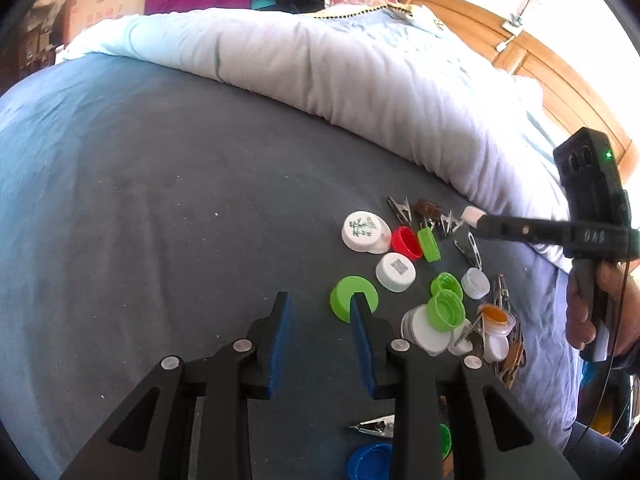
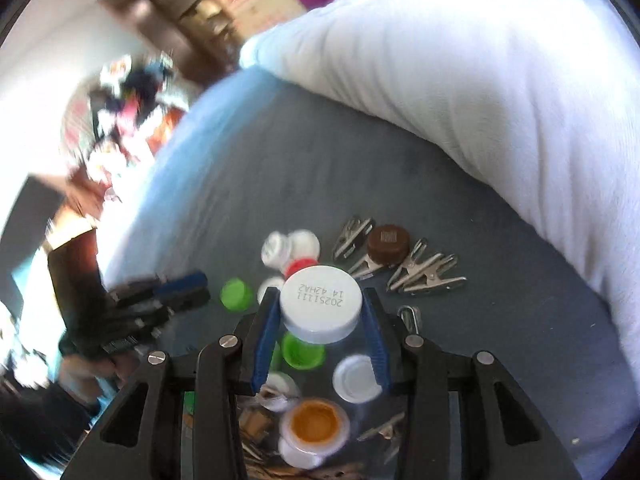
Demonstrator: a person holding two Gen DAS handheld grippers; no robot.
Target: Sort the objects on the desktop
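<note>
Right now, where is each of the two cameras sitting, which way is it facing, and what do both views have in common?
Left wrist: on the left gripper, looking forward over the dark sheet at scattered caps; its open blue fingers show, and the right gripper in a hand.
Right wrist: on the right gripper, looking down at the caps; its fingers clamp a white cap, and the left gripper shows blurred.
Shared: brown cap, metal clips, orange-lined cap, white quilt.
</note>
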